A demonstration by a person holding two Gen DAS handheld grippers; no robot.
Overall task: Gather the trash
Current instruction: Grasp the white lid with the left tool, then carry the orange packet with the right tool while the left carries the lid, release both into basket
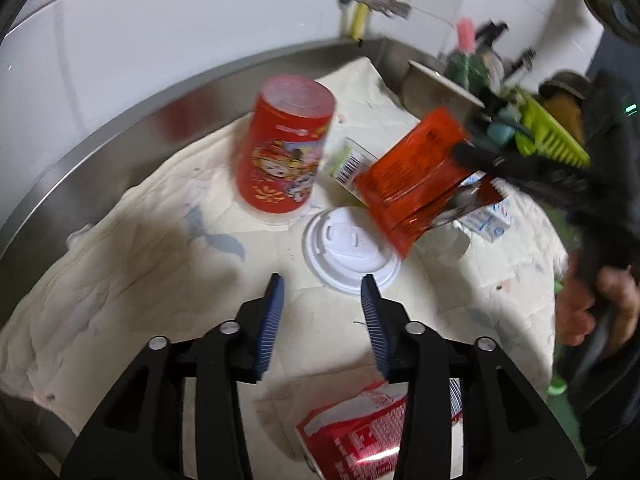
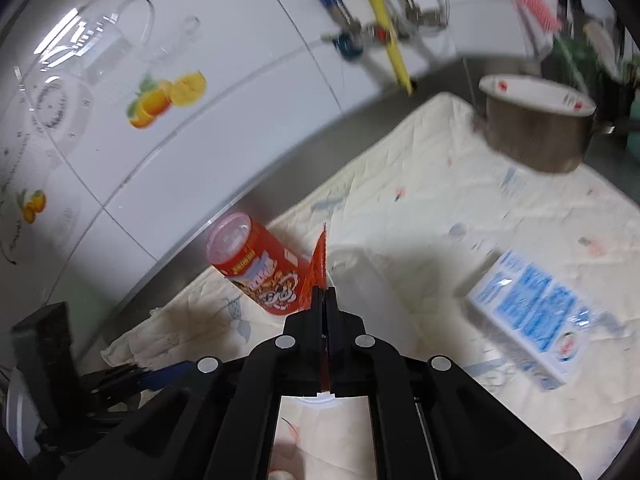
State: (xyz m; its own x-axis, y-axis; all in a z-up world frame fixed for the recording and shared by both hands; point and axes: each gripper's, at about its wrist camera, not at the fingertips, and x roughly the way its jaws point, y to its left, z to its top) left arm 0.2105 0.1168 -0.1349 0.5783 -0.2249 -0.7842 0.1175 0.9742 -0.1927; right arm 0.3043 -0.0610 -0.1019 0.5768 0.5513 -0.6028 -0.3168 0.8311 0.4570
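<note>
Covering the steel counter (image 1: 100, 136), a stained cream cloth (image 1: 132, 280) meets white tiles (image 2: 240, 40).

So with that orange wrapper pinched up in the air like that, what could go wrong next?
The right gripper holds the orange wrapper only by an edge, so it might slip out. The dangling wrapper hangs close to the red cup, and a swing could topple it. The open left gripper may struggle to pinch the flat white lid.

A home kitchen: white wall tiles (image 2: 248, 92) with orange-fruit decals (image 2: 168, 98), wall-mounted water taps (image 2: 384, 28), a stainless steel tabletop (image 1: 132, 128) with raised rim, and a steel pot (image 2: 536, 128) beside cluttered utensils (image 1: 532, 128).
</note>
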